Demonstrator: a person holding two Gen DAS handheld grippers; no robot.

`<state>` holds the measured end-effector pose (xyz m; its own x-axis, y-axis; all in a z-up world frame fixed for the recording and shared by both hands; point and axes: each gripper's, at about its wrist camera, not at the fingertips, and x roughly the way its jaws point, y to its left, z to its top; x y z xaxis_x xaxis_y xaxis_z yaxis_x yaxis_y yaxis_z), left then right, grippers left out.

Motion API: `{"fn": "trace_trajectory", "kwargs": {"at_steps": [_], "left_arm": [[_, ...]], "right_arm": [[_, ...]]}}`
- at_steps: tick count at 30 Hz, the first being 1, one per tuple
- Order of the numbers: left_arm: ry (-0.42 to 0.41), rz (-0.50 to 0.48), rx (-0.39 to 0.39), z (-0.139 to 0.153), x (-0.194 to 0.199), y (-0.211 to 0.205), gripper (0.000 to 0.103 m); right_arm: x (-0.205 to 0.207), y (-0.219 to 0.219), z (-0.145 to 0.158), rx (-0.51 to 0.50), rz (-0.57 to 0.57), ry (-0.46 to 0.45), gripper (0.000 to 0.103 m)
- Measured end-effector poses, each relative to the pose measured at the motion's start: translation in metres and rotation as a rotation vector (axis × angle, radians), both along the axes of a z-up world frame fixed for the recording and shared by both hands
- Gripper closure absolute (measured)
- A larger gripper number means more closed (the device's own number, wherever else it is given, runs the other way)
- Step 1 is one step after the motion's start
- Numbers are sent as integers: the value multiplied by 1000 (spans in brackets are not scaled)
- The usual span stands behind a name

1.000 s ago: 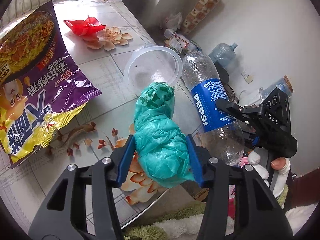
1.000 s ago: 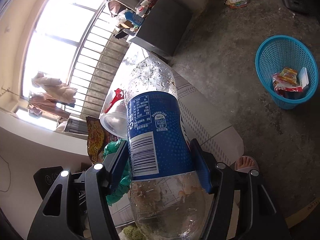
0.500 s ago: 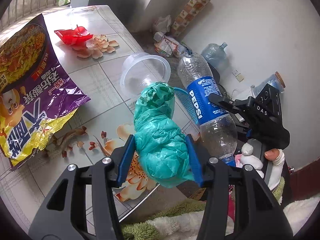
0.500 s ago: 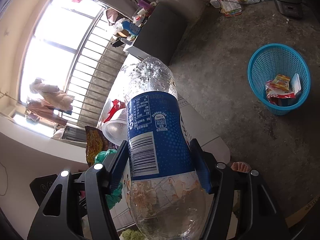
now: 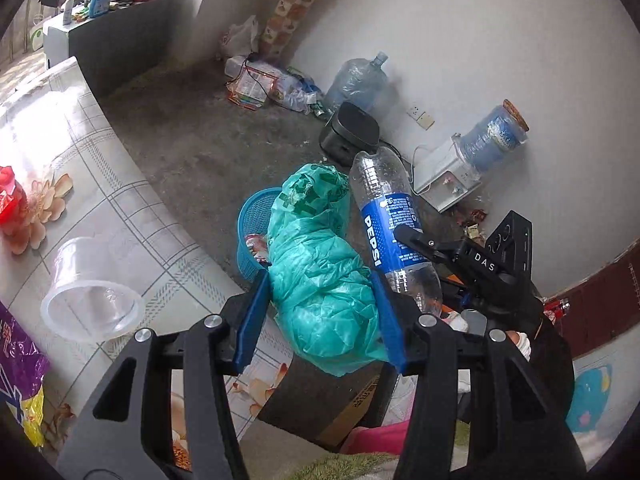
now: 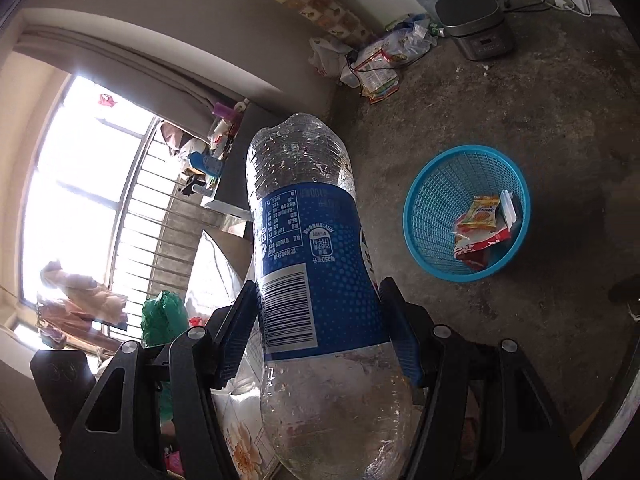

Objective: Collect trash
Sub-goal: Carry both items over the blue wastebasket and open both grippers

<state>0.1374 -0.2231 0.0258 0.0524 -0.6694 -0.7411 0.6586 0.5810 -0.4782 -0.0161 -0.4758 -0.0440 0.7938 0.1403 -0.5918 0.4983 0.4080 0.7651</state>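
My left gripper is shut on a crumpled green plastic bag, held past the table edge above the floor. My right gripper is shut on an empty Pepsi bottle with a blue label; the same bottle and right gripper show beside the bag in the left wrist view. A blue mesh basket stands on the concrete floor with snack wrappers inside; in the left wrist view the basket is partly hidden behind the bag.
The tiled table at left carries a clear plastic cup on its side, a purple snack bag and red wrapper. A black cooker, water jugs and litter line the far wall.
Both grippers have swung away from the table toward the floor and basket, carrying the bag and bottle. The cup and snack bag slid left in view. Grips unchanged.
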Motion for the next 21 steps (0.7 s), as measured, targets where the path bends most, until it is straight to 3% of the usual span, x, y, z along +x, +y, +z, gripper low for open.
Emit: {"fn": "trace_trajectory", "kwargs": {"at_steps": [5,8,10,11,13,15,21], "left_arm": [[78,-59,101,-35,28,-98,55],[56,-67,176,-60,43,-152,52],[16,-66,197,-76,54,-182,36],[-16,-42,205,-82,59,-193,33],[-66,19,202,-89,69,-202,33],[-54,44,190,-93,72,-203,33],[-72,92,122,-80,69,-181,30]], "right_arm": [[8,-41,-56,139,-84,71,42],[23,-71,-91,204,-132,104,41],[37,-94,-116,213,-166,153,40],[42,-104,-129,217,-190,169,35],[48,-120,-155,211,-247,220,32],[48,-129,-174,219,-283,267,32],[37,-112,-175,151,-254,239,32]]}}
